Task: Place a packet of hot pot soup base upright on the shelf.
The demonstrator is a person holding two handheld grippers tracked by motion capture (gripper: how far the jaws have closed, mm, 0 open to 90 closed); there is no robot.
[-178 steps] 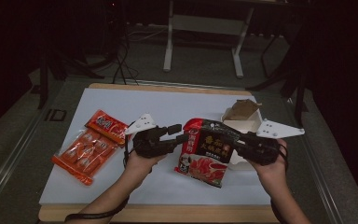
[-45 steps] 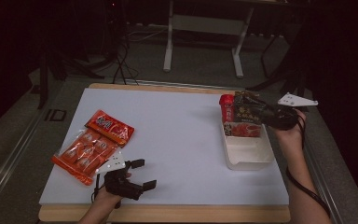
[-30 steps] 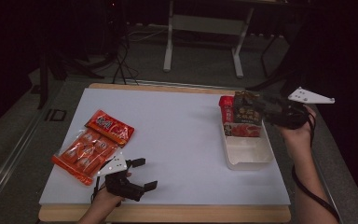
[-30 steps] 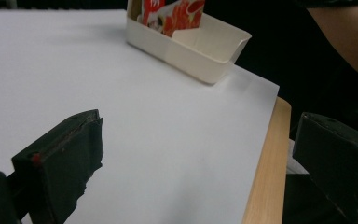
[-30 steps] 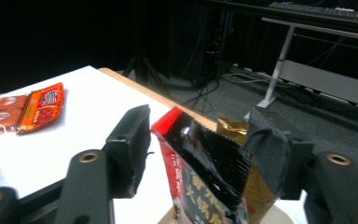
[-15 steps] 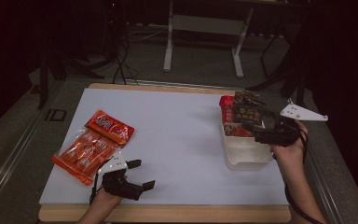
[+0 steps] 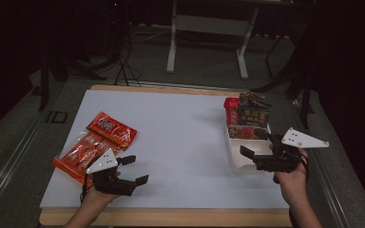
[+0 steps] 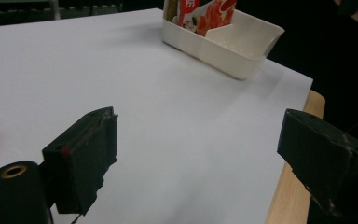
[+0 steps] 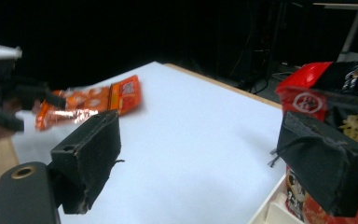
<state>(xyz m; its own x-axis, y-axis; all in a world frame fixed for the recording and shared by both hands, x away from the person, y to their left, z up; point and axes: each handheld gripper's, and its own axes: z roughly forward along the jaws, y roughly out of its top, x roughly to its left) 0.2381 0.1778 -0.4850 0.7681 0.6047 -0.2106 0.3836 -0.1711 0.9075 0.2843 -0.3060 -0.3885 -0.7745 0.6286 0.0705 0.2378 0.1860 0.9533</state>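
The right tool is hovering over the near end of the cream rectangular plastic tray at the right side of the white-topped table, its black jaws standing wide apart with nothing between them. In the far end of that tray, a glossy dark snack packet with gold lettering is standing upright, with a red snack packet just beside it on the left. In the right gripper view, these packets are showing just past the right jaw, not touching it.

The left tool is being held low over the near left corner of the table, and its jaws have just been closing a little, though they are still standing well apart and gripping nothing. Just beside it on the left, an orange and red foil snack bag is lying flat, overlapping a clear-and-orange pack of small sachets. In the left gripper view, the tray is sitting well beyond the open jaws, across bare table.
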